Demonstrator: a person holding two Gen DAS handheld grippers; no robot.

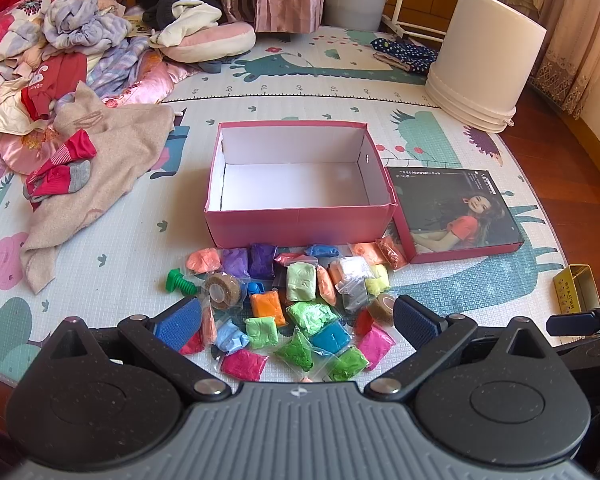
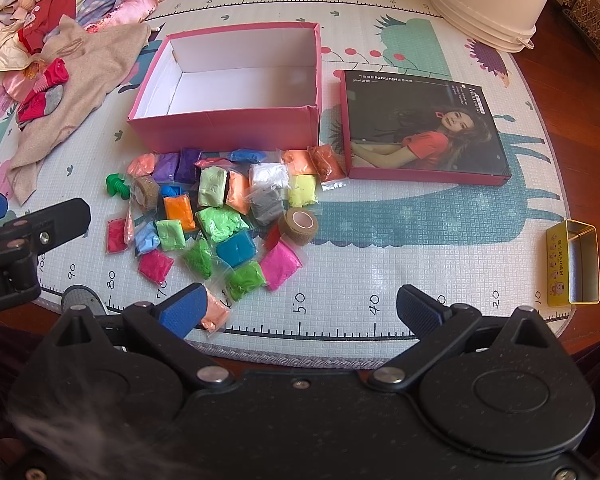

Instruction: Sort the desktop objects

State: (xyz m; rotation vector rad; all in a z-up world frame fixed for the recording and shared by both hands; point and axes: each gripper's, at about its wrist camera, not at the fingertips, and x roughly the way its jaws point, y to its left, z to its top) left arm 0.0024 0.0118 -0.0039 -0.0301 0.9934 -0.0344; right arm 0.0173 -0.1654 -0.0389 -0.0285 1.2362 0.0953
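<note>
Grippers: left gripper (image 1: 298, 316) hangs low over the near edge of the pile with its blue pads spread wide and nothing between them; right gripper (image 2: 300, 312) sits off to the side, nearer the mat's ruler edge, also wide open and empty
Pile: heap of little clay packets (image 2: 220, 216) in plastic sleeves, every colour going, lying loose on the play mat (image 2: 420, 240) just in front of the box; some overlap each other
Odd bits: two rolls of brown tape (image 2: 298, 221) (image 2: 146, 191) and a green toy bolt (image 2: 118, 186) mixed in at the edges; a gold tin (image 2: 576, 264) stands well apart on the right
Box: open pink box (image 1: 300, 184) just behind the pile, nothing in it as far as I can see; its lid (image 1: 456, 212) with the photo lies face up touching the right side
Background: clothes heap on the left and a white bucket (image 1: 488, 60) at the far right, neither in the way
Step in hand, my guess: nothing sorted yet, first pick about to happen
How I'd do it: start with a packet on the near fringe like the pink one (image 1: 244, 364); come straight down so the pads straddle one sleeve only; close gently since the stuff looks squishy and the plastic slippery; lift clear before swinging over the box wall
Risk: neighbouring sleeves get dragged along if the grab lands where they overlap
</note>
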